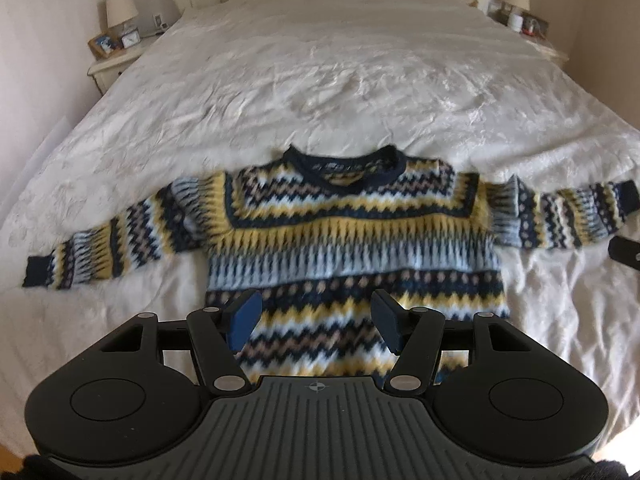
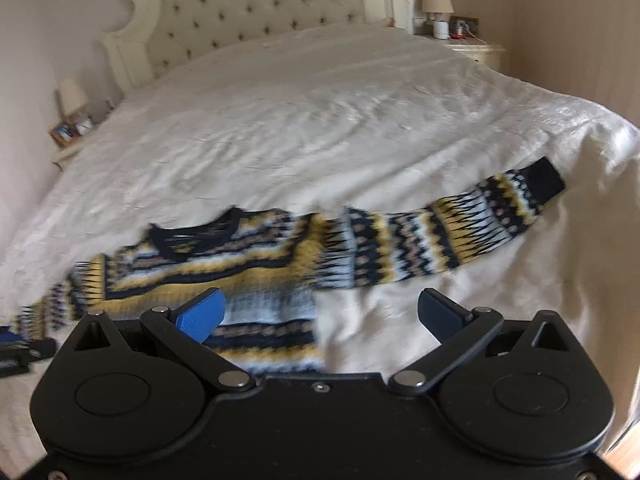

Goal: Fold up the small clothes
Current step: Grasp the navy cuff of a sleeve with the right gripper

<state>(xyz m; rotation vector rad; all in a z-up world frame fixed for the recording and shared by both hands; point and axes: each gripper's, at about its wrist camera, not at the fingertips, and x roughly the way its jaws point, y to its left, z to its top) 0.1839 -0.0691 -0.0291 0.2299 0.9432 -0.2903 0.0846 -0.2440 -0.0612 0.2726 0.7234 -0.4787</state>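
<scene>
A small knitted sweater (image 1: 344, 232) with navy, yellow, white and pale blue zigzag bands lies flat on the white bed, front up, neck away from me, both sleeves spread out sideways. My left gripper (image 1: 316, 324) is open and empty, hovering over the sweater's lower hem. My right gripper (image 2: 320, 316) is open and empty, above the sweater's right side edge, below the right sleeve (image 2: 460, 232). The sweater also shows in the right wrist view (image 2: 224, 264). The right gripper's edge shows at the far right of the left wrist view (image 1: 626, 254).
The white quilted bedspread (image 1: 340, 80) covers a wide bed with a tufted headboard (image 2: 260, 12). Nightstands with lamps stand at the left (image 1: 120, 36) and the right (image 1: 520, 4) of the bed's head. Wooden floor shows at the lower corners.
</scene>
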